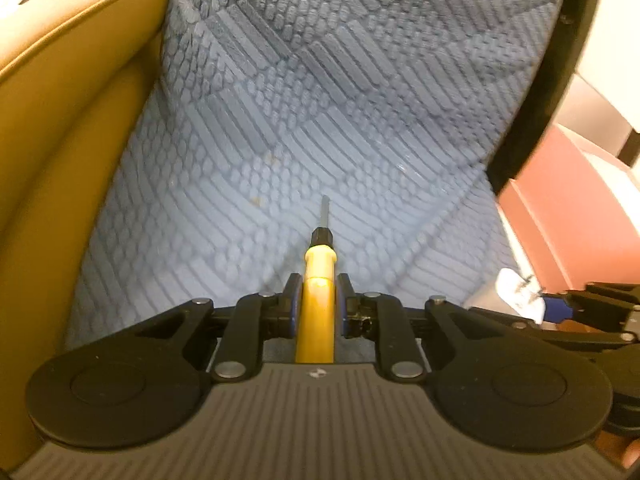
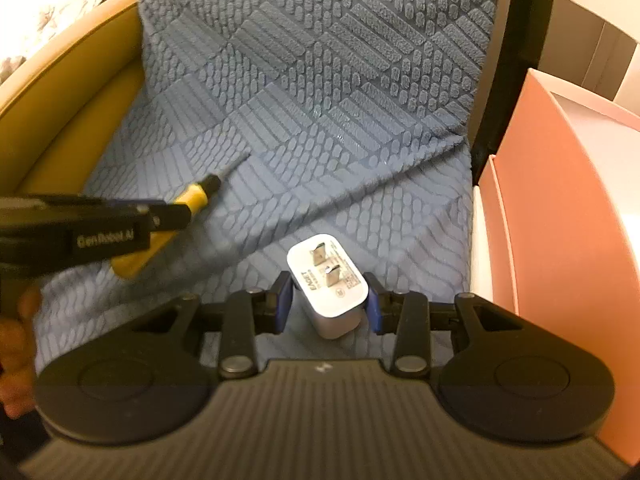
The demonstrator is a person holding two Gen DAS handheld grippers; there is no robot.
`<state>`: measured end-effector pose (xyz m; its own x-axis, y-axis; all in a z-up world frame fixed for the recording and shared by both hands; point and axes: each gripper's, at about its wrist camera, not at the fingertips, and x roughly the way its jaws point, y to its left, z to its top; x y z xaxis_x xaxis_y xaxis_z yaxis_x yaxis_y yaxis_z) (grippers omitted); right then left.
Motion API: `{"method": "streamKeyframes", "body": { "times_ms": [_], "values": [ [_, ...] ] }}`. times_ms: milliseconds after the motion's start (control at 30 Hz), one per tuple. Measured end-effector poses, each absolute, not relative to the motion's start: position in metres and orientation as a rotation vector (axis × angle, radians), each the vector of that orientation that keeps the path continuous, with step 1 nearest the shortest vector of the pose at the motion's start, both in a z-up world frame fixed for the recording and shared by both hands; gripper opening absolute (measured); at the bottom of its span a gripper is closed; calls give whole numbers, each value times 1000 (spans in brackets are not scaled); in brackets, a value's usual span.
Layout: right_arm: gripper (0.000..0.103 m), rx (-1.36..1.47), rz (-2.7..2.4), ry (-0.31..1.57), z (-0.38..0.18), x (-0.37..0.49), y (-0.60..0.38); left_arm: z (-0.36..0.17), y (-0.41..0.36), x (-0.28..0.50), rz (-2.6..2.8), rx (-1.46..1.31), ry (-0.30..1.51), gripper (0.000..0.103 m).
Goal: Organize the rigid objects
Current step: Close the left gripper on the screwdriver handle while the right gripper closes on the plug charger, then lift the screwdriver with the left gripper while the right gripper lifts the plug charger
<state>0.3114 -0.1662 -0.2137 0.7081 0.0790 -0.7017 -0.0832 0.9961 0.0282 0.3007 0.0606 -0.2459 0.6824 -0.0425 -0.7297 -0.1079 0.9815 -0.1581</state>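
Two items are held: the yellow-handled screwdriver (image 1: pixel 316 280), lower centre, clamped in the left gripper (image 1: pixel 316 304), and the white two-pin plug adapter (image 2: pixel 328 280), lower centre, gripped by the right gripper (image 2: pixel 327 300). Both should be carried level over the blue textured cloth (image 2: pixel 320 120) toward the pink box (image 2: pixel 560 184) at right.

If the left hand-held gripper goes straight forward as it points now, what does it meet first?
Probably the blue textured cloth. The left hand-held gripper holds a yellow screwdriver whose tip leads, aimed at the cloth where it rises ahead. Nothing else shows in that line, though depth is unclear.
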Motion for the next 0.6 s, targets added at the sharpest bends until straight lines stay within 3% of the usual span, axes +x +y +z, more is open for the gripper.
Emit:
{"method": "streamKeyframes", "body": {
  "times_ms": [600],
  "values": [
    [41, 6, 63, 823, -216, 266, -155, -255, 45, 251, -3, -252, 887, 21]
  ]
}}
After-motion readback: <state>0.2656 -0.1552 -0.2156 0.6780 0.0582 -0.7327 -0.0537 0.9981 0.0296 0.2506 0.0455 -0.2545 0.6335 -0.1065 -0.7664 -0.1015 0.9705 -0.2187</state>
